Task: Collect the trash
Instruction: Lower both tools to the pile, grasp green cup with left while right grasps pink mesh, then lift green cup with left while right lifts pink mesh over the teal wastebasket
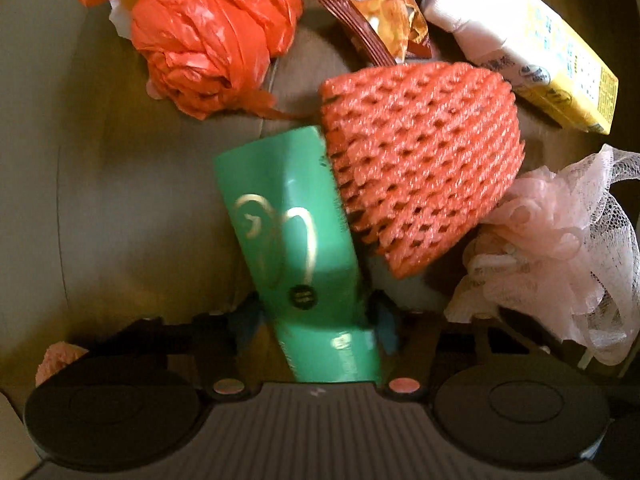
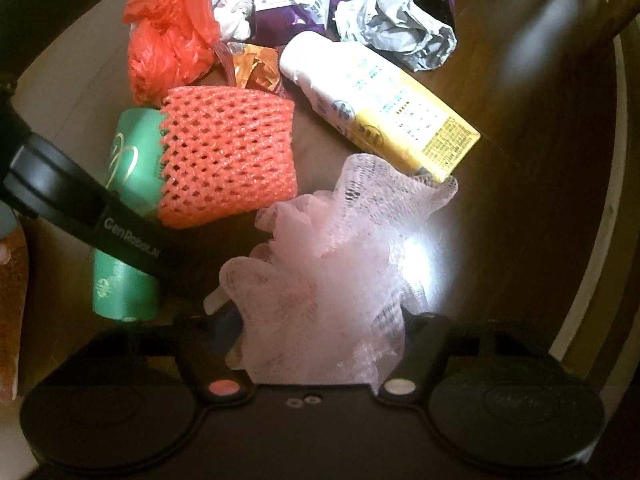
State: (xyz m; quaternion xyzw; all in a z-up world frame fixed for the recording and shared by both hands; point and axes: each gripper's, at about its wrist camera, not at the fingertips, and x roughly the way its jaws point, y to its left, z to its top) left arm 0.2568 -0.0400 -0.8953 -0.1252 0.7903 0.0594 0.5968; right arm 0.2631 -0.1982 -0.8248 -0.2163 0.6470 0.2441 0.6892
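Nearest the left wrist camera, the left claw [image 1: 316,320] straddles the lower part of a green tube [image 1: 288,236], one blue pad [image 1: 250,322] on each side. The pads look to be touching the tube's sides, so I take it as gripped, though blur keeps that from being sure. The tube lies on the brown surface [image 1: 120,200], its far end tucked under an orange foam net [image 1: 420,168].

In the right wrist view, the right claw [image 2: 316,332] has its fingers down on either side of a pink mesh puff [image 2: 320,280]. The puff fills the gap between them, but the pads are buried in it, so I cannot tell whether they press yet.

Just beyond these two pieces lies the rest. A yellow-and-white bottle [image 2: 376,108] lies on its side past the puff. An orange bag [image 2: 168,36] is crumpled toward the far edge of the surface, beside a snack wrapper [image 2: 256,68]. Farther still are grey crumpled paper [image 2: 396,24] and a purple packet [image 2: 288,8].

No bin or sack shows in either view, so nothing can be counted as collected. By my judgement the task is at an early stage — two pieces are being picked up at once, and at least six more wait on the surface.
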